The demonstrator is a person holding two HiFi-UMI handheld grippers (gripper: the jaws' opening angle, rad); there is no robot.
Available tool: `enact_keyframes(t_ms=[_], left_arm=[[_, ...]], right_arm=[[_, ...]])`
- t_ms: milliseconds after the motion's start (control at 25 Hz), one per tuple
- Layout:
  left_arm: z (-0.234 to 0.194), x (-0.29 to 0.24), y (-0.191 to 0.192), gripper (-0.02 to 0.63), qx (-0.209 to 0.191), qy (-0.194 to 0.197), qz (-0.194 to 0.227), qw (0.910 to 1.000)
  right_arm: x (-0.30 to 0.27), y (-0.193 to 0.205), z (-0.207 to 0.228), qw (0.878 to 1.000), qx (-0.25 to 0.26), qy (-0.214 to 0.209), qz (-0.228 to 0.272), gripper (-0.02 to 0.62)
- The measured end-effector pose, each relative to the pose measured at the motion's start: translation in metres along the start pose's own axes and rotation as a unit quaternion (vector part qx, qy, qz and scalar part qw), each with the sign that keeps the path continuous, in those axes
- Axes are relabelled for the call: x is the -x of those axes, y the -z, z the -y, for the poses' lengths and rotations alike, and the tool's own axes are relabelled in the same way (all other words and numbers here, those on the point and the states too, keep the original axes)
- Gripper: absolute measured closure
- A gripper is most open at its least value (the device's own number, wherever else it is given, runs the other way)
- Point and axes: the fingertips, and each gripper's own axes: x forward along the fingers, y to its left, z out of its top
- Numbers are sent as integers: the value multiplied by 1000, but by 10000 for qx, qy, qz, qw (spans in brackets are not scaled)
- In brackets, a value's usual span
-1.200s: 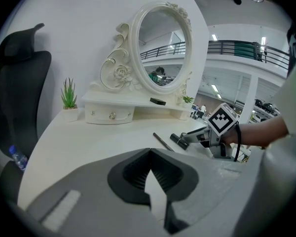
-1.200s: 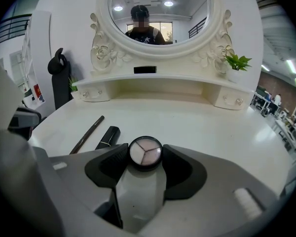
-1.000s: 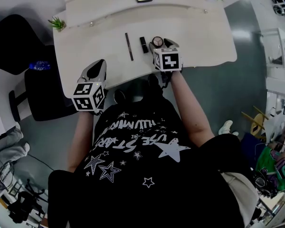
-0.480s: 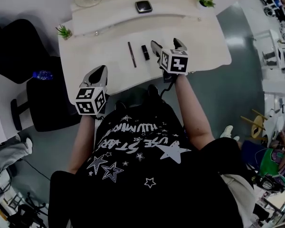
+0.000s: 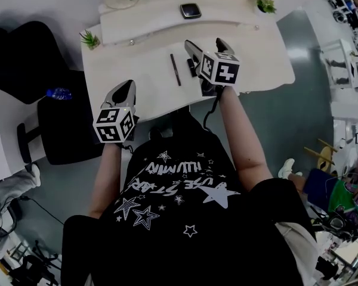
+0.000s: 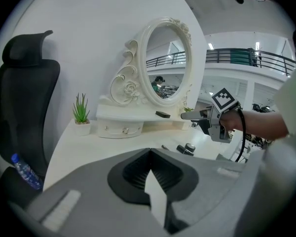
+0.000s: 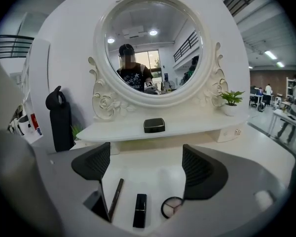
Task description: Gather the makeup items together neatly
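- The right gripper [image 5: 206, 43] hangs above the white curved tabletop [image 5: 137, 70] of a vanity. Its jaws have just been opening and stand wide apart, with nothing between them.
- Below it, in the right gripper view, three makeup items lie in a row on the tabletop, near each other but not touching. A thin dark cosmetic pencil [image 7: 115, 197] is at the left and a black rectangular lipstick tube [image 7: 139, 210] in the middle. A round black-rimmed powder compact [image 7: 172, 207] is at the right (its right edge is hidden behind one jaw).
- A black square compact case [image 7: 154, 125] lies apart from these three, on the raised white shelf [image 7: 197, 127] under the oval mirror with a white ornate frame [image 7: 150, 48].
- The left gripper [image 6: 149, 153] is by the front left edge of the tabletop, well apart from the items. Its jaws are pressed together and hold nothing.
- A small green plant in a white pot [image 6: 81, 115] stands at the left end of the tabletop, and a second green potted plant [image 7: 231, 100] stands at the right, beside the mirror.
- A black high-backed office chair [image 6: 22, 98] stands left of the tabletop, with a blue plastic bottle [image 6: 23, 171] near it.
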Motion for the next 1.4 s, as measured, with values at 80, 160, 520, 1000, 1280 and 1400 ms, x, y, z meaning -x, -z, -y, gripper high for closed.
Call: enact_keyframes(t_ms=[80,160,520,1000,1280,1400], left_arm=[[-3,-3,-2,606,25,-64,-24,10000],[-5,-8,-6,606,46,-117,-27,9999],[-9,-33,-26,606,149,-380,58,9991],[-15,-57,-27,606,349,-606,-10,9976],[-21,-60,-27,606,419,-701,-23,9967],[-23,-60,-28,606,424,-727,-3,9964]], right_arm=[[-9,-7,1,10000,43,1,-13,114],[-20,-17,4,9999,102,17,-5,115],[-71,-49,19,9994,339,23,-71,129],[-123,-60,19,9976,531,-6,-445,176],[-138,-51,18,9952,650,21,-729,194],[-139,-51,19,9956,593,23,-723,195]])
